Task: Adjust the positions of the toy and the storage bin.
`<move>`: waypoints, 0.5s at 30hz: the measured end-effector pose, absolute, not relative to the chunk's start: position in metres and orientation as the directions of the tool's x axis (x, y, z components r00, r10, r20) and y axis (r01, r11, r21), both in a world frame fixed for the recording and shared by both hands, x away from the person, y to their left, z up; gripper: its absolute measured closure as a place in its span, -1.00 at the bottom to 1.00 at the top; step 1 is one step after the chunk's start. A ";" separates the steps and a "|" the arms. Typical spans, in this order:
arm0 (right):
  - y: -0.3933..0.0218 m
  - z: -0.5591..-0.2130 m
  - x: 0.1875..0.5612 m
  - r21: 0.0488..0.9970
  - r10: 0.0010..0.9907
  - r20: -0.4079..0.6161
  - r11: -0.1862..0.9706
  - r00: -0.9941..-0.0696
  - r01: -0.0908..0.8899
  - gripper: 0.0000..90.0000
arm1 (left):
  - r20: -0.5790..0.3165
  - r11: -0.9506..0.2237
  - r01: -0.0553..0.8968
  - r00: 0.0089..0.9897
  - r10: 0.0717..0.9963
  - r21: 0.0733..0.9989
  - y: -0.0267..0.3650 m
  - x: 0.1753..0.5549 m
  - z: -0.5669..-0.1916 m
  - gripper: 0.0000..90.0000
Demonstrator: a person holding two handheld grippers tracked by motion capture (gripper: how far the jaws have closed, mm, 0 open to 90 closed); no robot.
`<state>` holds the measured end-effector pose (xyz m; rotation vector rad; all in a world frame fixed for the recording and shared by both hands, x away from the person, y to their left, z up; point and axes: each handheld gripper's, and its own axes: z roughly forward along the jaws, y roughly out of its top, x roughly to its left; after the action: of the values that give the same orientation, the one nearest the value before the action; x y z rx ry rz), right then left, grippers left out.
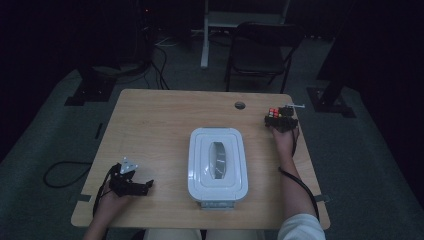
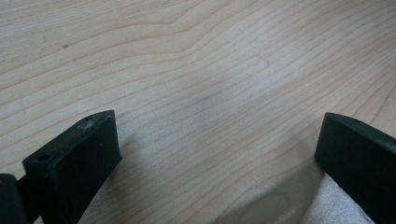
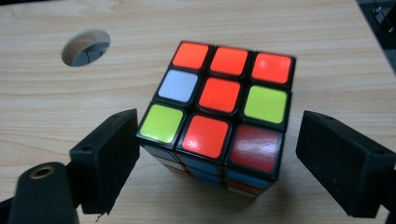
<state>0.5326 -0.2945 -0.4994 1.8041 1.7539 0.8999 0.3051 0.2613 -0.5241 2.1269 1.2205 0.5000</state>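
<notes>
the right gripper has its jaws spread wide around a puzzle cube, one on each side. the left jaw sits just at the cube's lower corner and may be touching it, i cannot tell; the right jaw stands clear with a gap, so nothing is clamped.

the left gripper rests near the table's front left corner, jaws released and apart, bare wood between them.

the cube stands flat at the table's far right corner, near a round cable hole. its top face is mostly orange-red, with one white tile, two yellow-green ones and a darker red one at the near corner.

from the high view a white lidded box sits mid-table between the two hands; there the cube is just a small speck of colour.
</notes>
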 end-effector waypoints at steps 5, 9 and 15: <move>-0.292 -0.506 0.534 0.708 0.992 0.123 -0.072 -0.022 0.702 -0.57 | 0.015 -0.373 0.628 0.498 0.867 0.683 0.261 0.305 -0.524 -0.99; -0.288 -0.511 0.532 0.711 0.993 0.115 -0.076 -0.009 0.699 -0.39 | 0.016 -0.374 0.628 0.499 0.867 0.683 0.261 0.305 -0.524 -0.99; -0.284 -0.513 0.531 0.691 0.997 0.075 -0.028 -0.033 0.722 -0.26 | 0.015 -0.373 0.628 0.498 0.867 0.683 0.261 0.305 -0.524 -0.99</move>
<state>0.5314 -0.2837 -0.5133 1.7966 1.8024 0.8026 0.3050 0.2613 -0.5242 2.1253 1.2217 0.5012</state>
